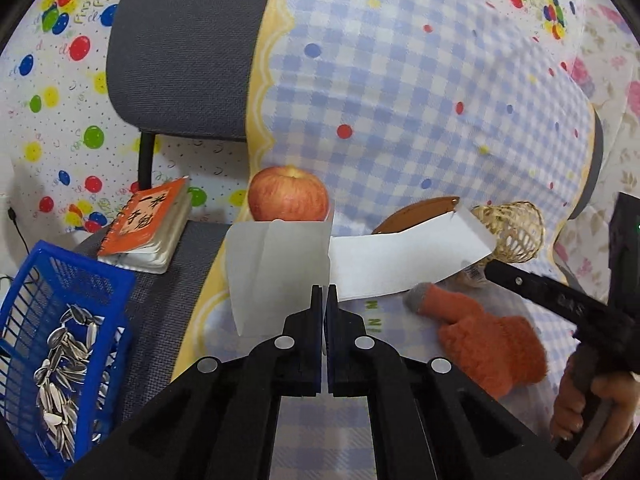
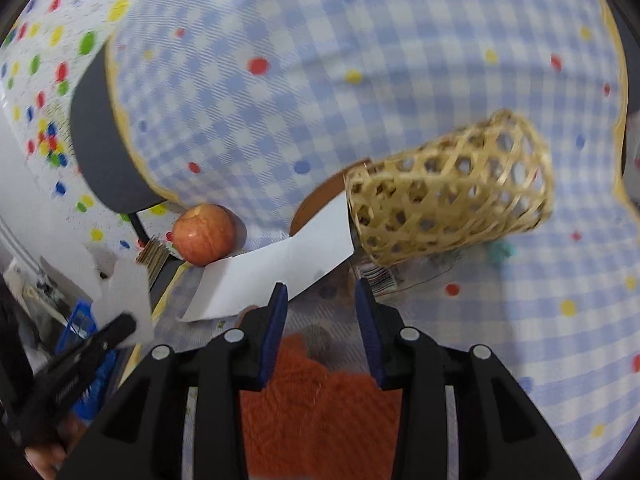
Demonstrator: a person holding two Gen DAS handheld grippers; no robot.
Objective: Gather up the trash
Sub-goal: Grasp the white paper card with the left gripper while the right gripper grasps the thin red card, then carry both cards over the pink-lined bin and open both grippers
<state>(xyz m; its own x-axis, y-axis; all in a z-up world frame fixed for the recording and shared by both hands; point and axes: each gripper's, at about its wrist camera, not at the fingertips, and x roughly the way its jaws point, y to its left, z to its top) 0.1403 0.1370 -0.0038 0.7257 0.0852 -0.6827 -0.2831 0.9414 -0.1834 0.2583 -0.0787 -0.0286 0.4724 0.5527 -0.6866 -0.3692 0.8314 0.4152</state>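
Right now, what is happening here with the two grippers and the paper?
A person is collecting trash. The left gripper is shut on a piece of white paper, held up in front of an apple. The right gripper hangs open above an orange glove, near a second white paper and a tipped woven basket. A blue basket holds sunflower seed shells.

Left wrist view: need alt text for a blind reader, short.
The left gripper, jaws shut, pinches a white sheet of paper held up in front of a red apple on a blue checked cloth. A blue basket holding sunflower seed shells sits lower left; an orange glove lies right.
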